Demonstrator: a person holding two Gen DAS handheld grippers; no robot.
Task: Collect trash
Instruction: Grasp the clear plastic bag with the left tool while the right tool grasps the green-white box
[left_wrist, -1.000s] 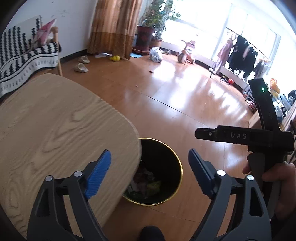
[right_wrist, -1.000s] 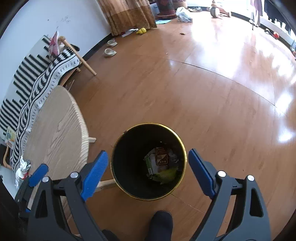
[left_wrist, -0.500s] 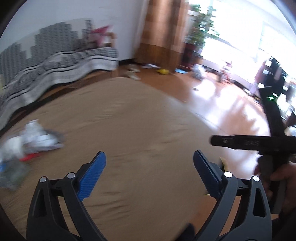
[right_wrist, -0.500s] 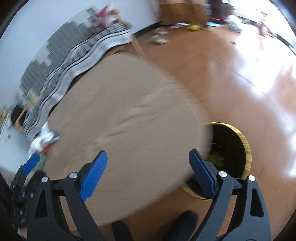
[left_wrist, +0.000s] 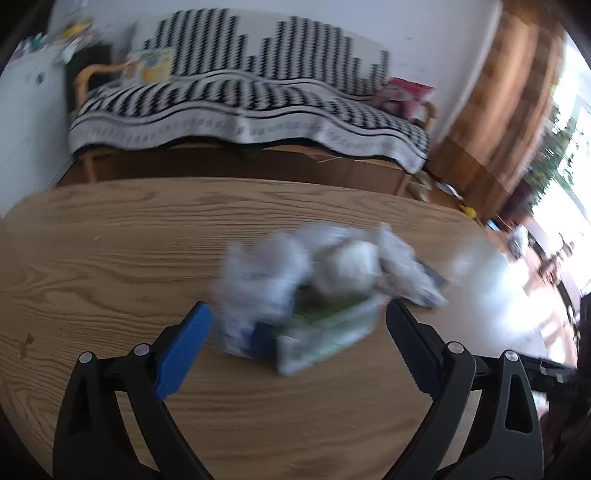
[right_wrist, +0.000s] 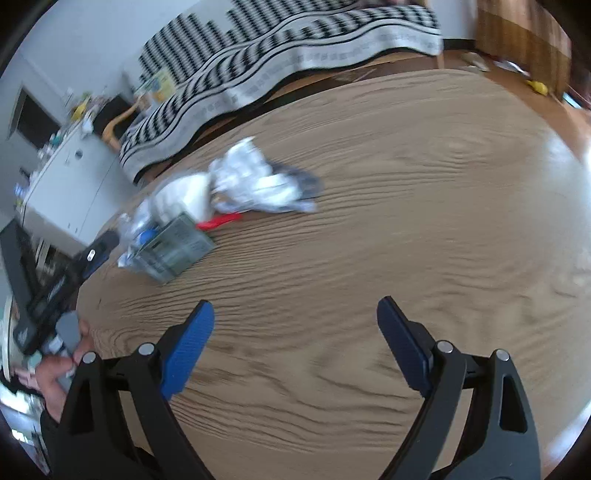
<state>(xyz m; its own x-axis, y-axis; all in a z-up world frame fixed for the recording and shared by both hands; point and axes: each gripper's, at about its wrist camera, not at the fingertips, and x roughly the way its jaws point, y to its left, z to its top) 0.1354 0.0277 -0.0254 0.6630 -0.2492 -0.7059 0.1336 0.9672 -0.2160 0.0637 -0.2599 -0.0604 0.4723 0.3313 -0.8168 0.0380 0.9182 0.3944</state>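
Both my claws hang over the wooden counter (left_wrist: 110, 258), and both point down at it.

My left claw (left_wrist: 297, 328) is spread wide with nothing between its blue pads. The trash pile (left_wrist: 325, 280) lies just beyond its tips, at twelve o'clock in the left wrist view. The picture is blurred, so I can only roughly sort the pile. Nearest to me is a clear box (left_wrist: 325, 336) with something green inside, and its long side runs across the gap, from about nine to three o'clock. Behind it sit crumpled white wrappers (left_wrist: 266, 273), and a dark piece pokes out at two o'clock.

My right claw (right_wrist: 295, 325) is also spread wide and empty, over bare wood. In the right wrist view the same pile lies well away, up at ten to eleven o'clock. The clear box (right_wrist: 173, 251) comes first, then a red strip (right_wrist: 219, 221), then the white wrappers (right_wrist: 255, 177). At the left edge, at nine o'clock, I can see my left hand (right_wrist: 55, 373) on its tool.

I judge the left claw to be much the nearer one and already lined up with the pile. A straight push forward and down should bring the box between its pads. The right claw would need to swing left first.

Past the counter stands a sofa under a black and white throw (left_wrist: 251, 107).
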